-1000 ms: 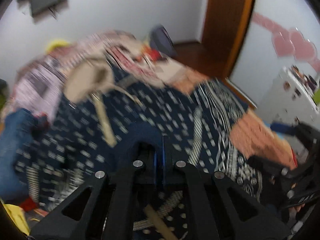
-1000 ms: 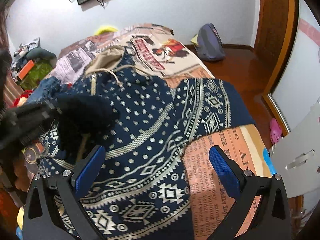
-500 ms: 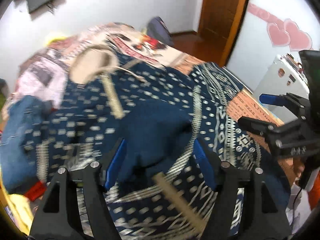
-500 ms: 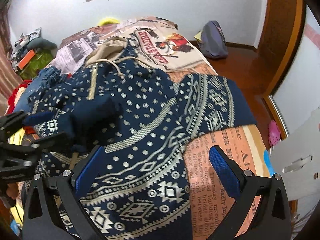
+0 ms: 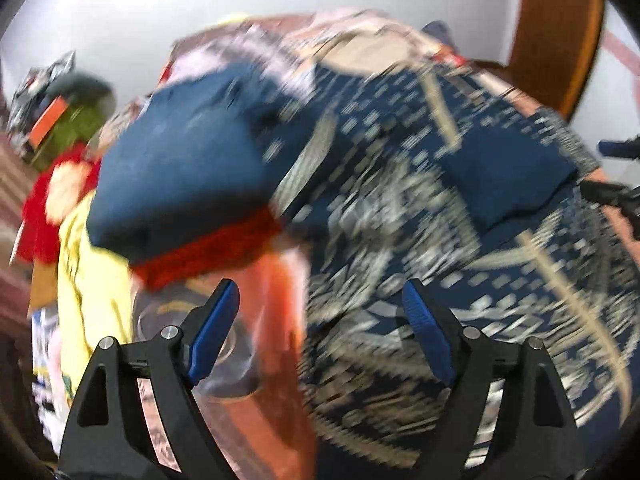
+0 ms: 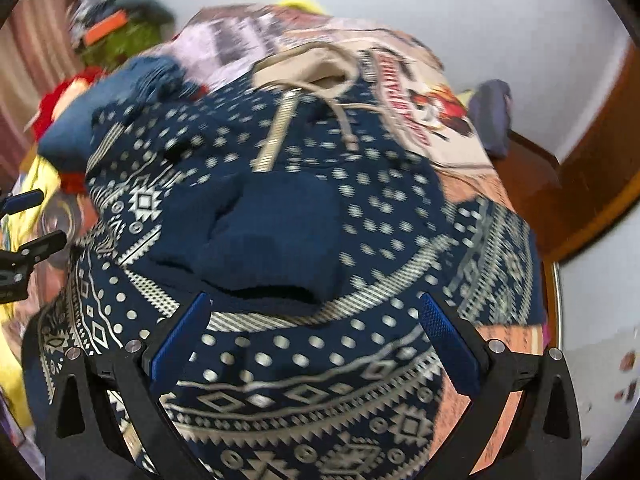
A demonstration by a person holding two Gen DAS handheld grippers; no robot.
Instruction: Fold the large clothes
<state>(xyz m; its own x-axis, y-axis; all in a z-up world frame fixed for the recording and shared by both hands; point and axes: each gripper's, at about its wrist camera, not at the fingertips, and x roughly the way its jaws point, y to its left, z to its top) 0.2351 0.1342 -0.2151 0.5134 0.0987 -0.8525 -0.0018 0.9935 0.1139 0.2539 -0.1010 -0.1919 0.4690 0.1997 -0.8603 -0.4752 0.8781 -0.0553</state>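
Fingers first: the left gripper (image 5: 320,320) has its blue pads spread wide with nothing between them. Its jaws have just been opening, and they hang above the edge of the bed over an orange and yellow jumble. The right gripper (image 6: 314,334) is just as released, blue pads (image 6: 448,344) parted and clear of the fabric, looking down on the navy patterned hoodie (image 6: 360,232).

The hoodie lies spread across the bed's printed cover (image 6: 432,112), beige hood (image 6: 316,68) at the far end, zip and drawstrings running down the chest. One plain navy sleeve cuff (image 6: 260,240) is folded in across the middle of the body, resting on the pattern. To the left lie a pair of blue jeans (image 5: 180,156) and something red (image 5: 208,248) beneath them. The left view is badly blurred.
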